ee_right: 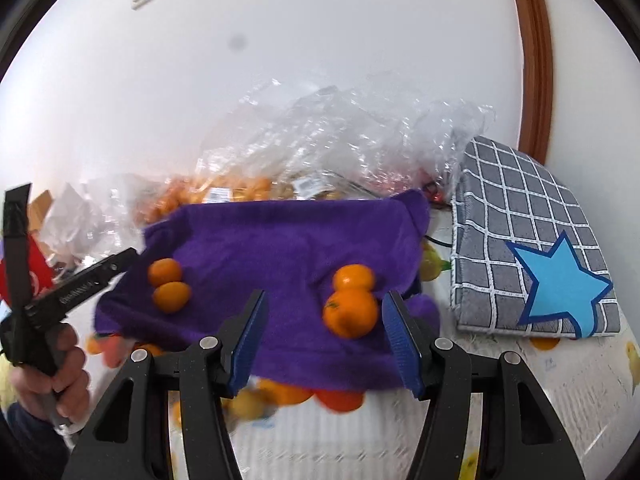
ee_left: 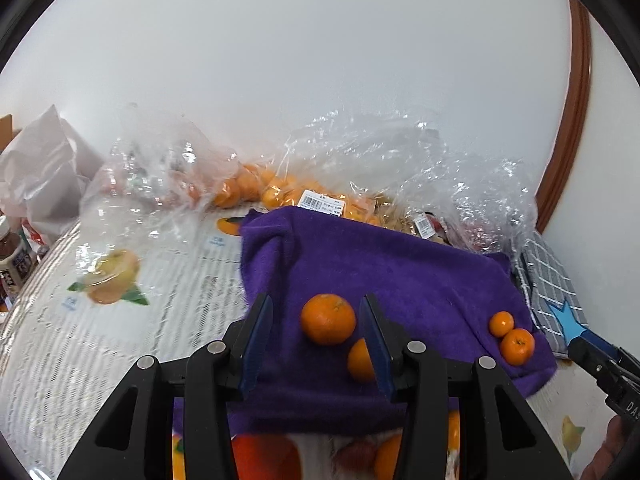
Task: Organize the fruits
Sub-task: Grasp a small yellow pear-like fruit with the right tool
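A purple cloth (ee_left: 400, 280) lies on the table with small mandarins on it. In the left wrist view one mandarin (ee_left: 328, 319) rests between the fingers of my left gripper (ee_left: 317, 297), untouched by the pads, and a second mandarin (ee_left: 359, 360) is half hidden behind the right finger. Two more mandarins (ee_left: 510, 336) sit at the cloth's right edge, close to my right gripper (ee_left: 592, 344). In the right wrist view that pair of mandarins (ee_right: 351, 300) lies between the open fingers of my right gripper (ee_right: 327, 293), clear of both pads. The other pair (ee_right: 168, 285) lies near my left gripper (ee_right: 120, 262).
Clear plastic bags (ee_left: 360, 160) holding oranges (ee_left: 248, 184) are heaped against the white wall. A grey checked cloth with a blue star (ee_right: 560, 288) lies to the right. A fruit-print tablecloth (ee_left: 100, 320), a white bag (ee_left: 44, 172) and a bottle (ee_left: 10, 256) lie to the left.
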The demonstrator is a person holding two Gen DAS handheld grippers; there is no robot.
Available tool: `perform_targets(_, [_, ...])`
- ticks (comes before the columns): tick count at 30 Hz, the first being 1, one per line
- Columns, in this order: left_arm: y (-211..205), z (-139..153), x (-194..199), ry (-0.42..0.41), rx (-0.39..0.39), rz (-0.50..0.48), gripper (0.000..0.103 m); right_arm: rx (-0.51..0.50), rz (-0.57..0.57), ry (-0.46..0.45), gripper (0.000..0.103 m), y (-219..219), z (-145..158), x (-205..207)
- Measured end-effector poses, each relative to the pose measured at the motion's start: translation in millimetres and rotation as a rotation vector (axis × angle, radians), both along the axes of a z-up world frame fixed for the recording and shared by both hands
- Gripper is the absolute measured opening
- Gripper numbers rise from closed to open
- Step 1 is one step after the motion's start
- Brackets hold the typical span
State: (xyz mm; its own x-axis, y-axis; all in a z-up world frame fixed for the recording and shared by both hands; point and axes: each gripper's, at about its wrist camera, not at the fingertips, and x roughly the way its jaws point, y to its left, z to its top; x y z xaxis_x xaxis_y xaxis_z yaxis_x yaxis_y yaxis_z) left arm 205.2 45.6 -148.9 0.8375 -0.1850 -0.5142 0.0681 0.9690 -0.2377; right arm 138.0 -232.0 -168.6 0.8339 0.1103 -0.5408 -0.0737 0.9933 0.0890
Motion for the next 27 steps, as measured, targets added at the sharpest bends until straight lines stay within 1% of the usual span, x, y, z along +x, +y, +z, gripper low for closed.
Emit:
perform_targets(3, [12.3, 1.8, -11.6, 0.0, -0.012, 0.006, 0.043, -0.046, 0.006, -0.019, 0.059, 13.5, 6.1, -17.2])
perform_targets(5, [18.5, 0.9, -17.8, 0.012, -0.001, 0.006, 0.043, -0.06, 0.015, -0.004, 0.059, 20.7, 5.6, -23.8])
perform_targets(9, [29.0, -2.0, -33.6, 0.018, 0.019, -0.008, 0.043, -0.054, 0.042, 0.072, 0.051, 31.5, -7.8, -31.7])
perform_targets(11, [31.5, -6.8, -39.9, 0.035, 0.032, -0.018, 0.043, -0.05, 0.048, 0.113, 0.051, 36.4, -17.3, -33.3])
perform_targets(14, [33.9, -13.3, -45.0, 0.059, 0.052, -0.033, 0.043, -0.048, 0.059, 0.127, 0.05, 41.1, -29.9, -37.8])
perform_targets(15, [35.1, -14.4, -46.8, 0.062, 0.056, -0.034, 0.043, -0.05, 0.063, 0.13, 0.048, 42.5, -34.1, -38.4])
perform_targets(16, [36.6, -15.2, -48.9, 0.062, 0.057, -0.029, 0.043, -0.05, 0.064, 0.136, 0.042, 42.8, -37.7, -38.0])
perform_targets(17, [38.7, -15.1, -50.7, 0.06, 0.049, -0.027, 0.043, -0.053, 0.067, 0.152, 0.04, 43.6, -43.0, -36.0])
perform_targets(19, [41.7, -14.1, -51.7, 0.056, 0.025, -0.033, 0.043, -0.057, 0.078, 0.185, 0.031, 45.8, -52.5, -30.9])
perform_targets(23, [42.5, -15.6, -49.4, 0.068, 0.008, -0.036, 0.043, -0.06, 0.1, 0.214, 0.03, 48.9, -62.6, -25.7])
perform_targets(27, [38.7, -17.9, -48.5, 0.076, 0.017, -0.041, 0.043, -0.055, 0.105, 0.231, 0.03, 49.0, -67.5, -18.6])
